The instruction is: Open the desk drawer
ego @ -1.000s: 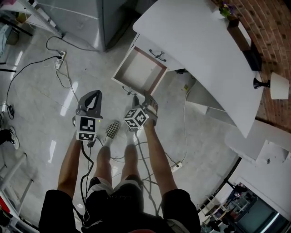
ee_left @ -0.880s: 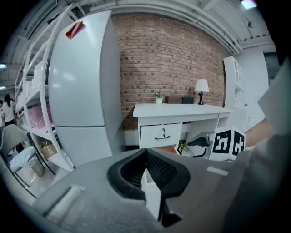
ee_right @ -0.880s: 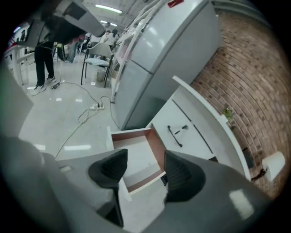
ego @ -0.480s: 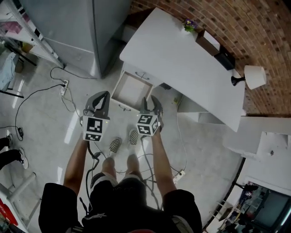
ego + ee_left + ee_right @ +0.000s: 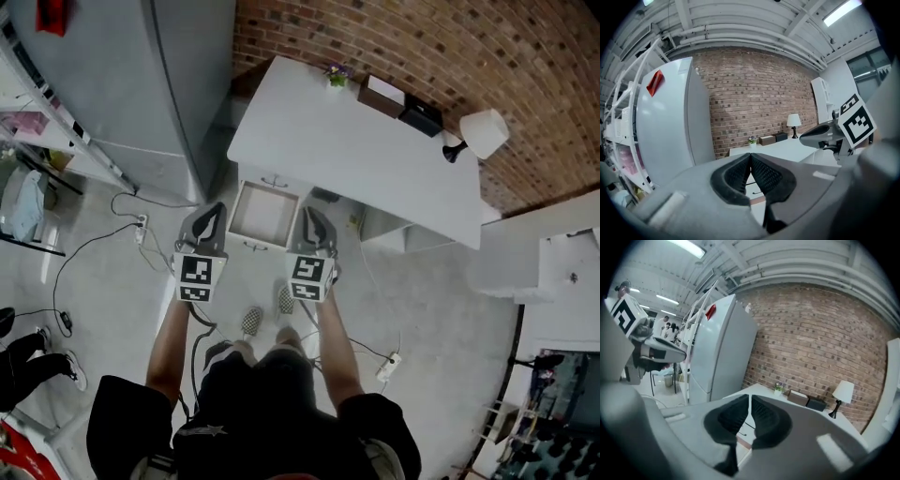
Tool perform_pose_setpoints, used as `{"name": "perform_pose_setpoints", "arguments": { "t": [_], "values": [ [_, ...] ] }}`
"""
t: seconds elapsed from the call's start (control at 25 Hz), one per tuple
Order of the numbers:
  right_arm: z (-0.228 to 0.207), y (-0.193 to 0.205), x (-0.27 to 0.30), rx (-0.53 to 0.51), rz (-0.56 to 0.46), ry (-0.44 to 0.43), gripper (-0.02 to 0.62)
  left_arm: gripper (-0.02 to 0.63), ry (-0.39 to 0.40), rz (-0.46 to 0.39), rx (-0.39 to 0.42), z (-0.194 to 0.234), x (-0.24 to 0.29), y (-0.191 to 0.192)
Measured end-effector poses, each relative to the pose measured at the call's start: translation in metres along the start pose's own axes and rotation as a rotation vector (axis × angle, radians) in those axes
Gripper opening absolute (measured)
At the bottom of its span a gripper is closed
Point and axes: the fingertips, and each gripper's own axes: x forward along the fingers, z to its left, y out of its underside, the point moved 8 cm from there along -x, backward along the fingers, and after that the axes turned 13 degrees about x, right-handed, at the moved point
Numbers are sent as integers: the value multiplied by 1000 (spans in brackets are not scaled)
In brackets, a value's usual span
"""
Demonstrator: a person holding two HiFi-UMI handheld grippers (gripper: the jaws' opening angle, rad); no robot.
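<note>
**Head view.** A person stands on the floor (image 5: 112, 281) before a white bench (image 5: 375, 155) set against a brick wall (image 5: 422, 42). The drawer (image 5: 264, 214) at the bench's left end stands pulled out toward the person, its pale bottom exposed. It appears between the tips of the two raised tools, and neither tool touches it.

**Left hand-held gripper** (image 5: 214, 212) (image 5: 750, 157): jaws together, nothing between them.

**Right hand-held gripper** (image 5: 307, 216) (image 5: 749, 399): jaws have just been closing and now stand all but together, with only a thin slit and nothing between them.

**Far edge of the bench:** a small potted plant (image 5: 337, 73), two boxes (image 5: 401, 103) and a lamp (image 5: 480, 131). A grey refrigerator (image 5: 141, 75) stands left of the bench.
</note>
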Motion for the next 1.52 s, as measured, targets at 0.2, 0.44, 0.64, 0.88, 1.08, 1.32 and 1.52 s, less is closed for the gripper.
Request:
{"name": "perform_pose_setpoints", "arguments": {
  "t": [0.2,0.44,0.64,0.88,1.08,1.32,1.52],
  "values": [
    [-6,-25,-40,47,-96,9,7,11,19,-30,-5,-3,-13,-31],
    [-18,-30,-81,86,-126,27,6,11,35,-54,15,-16,-29,-57],
    [-33,-25,-109,116,-140,51,6,11,50,-69,16,-33,-42,-63],
    [-47,-22,-132,118,-153,70,6,11,60,-75,0,-45,-53,-71],
    [-51,-22,-136,136,-164,65,6,11,51,-72,-11,-46,-58,-73],
    [-57,-24,-131,125,-157,51,6,11,41,-80,-2,-45,-50,-80],
    [-60,-24,-128,130,-158,56,6,11,44,-85,11,-45,-47,-81]
  ]
}}
